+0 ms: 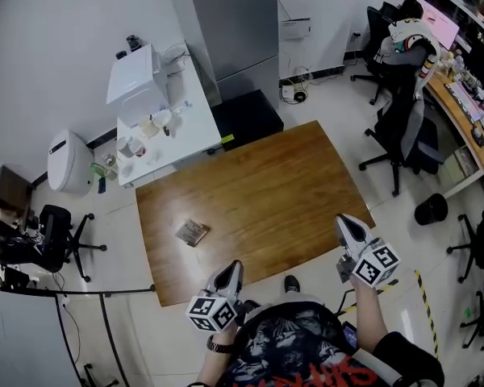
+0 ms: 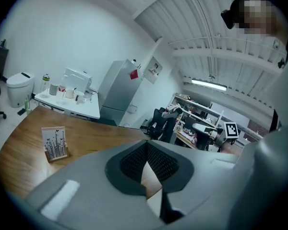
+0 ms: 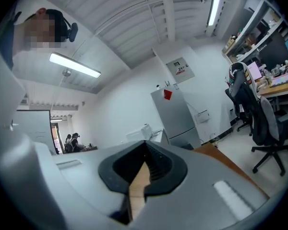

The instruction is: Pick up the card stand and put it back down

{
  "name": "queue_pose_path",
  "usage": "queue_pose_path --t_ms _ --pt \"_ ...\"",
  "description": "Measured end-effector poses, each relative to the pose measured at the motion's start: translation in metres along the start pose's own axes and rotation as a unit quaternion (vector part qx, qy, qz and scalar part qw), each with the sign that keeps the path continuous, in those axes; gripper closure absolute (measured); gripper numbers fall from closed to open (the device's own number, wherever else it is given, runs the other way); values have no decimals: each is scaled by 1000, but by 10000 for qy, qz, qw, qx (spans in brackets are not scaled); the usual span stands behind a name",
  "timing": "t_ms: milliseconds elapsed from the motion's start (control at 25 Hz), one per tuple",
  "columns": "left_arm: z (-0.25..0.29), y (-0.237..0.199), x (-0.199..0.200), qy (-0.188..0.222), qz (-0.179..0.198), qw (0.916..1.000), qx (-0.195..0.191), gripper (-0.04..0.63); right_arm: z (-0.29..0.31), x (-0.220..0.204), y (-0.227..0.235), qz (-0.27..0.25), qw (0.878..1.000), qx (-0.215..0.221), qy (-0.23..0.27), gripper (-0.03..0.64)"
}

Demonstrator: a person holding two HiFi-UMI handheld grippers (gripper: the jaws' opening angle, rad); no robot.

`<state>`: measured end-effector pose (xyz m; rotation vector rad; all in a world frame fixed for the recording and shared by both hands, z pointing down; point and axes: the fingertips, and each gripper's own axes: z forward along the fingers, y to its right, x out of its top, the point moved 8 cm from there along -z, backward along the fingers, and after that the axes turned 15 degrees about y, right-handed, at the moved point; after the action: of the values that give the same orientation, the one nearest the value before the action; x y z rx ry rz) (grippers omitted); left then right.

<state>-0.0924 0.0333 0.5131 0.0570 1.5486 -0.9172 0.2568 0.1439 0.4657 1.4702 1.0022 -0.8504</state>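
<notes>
At the bottom of the head view the person's patterned shirt (image 1: 294, 349) fills the frame edge, with 2 grippers held out just above it, each carrying 1 marker cube; the left gripper (image 1: 232, 267) sits at the near edge of the table, its 2 jaws pressed together with nothing between them, as its own view (image 2: 146, 146) shows; the right gripper (image 1: 344, 220), at the lower right, hangs past the table's near right corner, its 2 jaws likewise closed on nothing (image 3: 145, 146).

Beyond them lies 1 wooden table (image 1: 282, 184), bare but for 1 card stand (image 1: 192, 232) left of its centre, well apart from both grippers; in the left gripper view the card stand (image 2: 54, 143) stands upright at the left of the frame, 1 pale card with dark plant shapes in a wooden base.

Farther off, in the upper left, 1 white side table (image 1: 195, 111) carries small cups and 1 white machine; 1 tall grey cabinet (image 1: 234, 22) rises at the top centre; 1 round black bin (image 1: 430, 209) stands on the floor at the right.
</notes>
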Motion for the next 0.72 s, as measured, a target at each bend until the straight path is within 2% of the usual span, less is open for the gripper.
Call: queue_pose_path --t_ms 200,480,720 --pt "-4 3 14 245 13 9997 96 598 8 4 -7 -54 9998 198 -51 624" --pt "-20 -7 19 312 -95 9990 303 597 21 -7 -21 -72 9990 385 -201 624" --pt "-30 -19 22 457 -129 9983 334 598 32 -16 -36 -406 9973 434 -436 626"
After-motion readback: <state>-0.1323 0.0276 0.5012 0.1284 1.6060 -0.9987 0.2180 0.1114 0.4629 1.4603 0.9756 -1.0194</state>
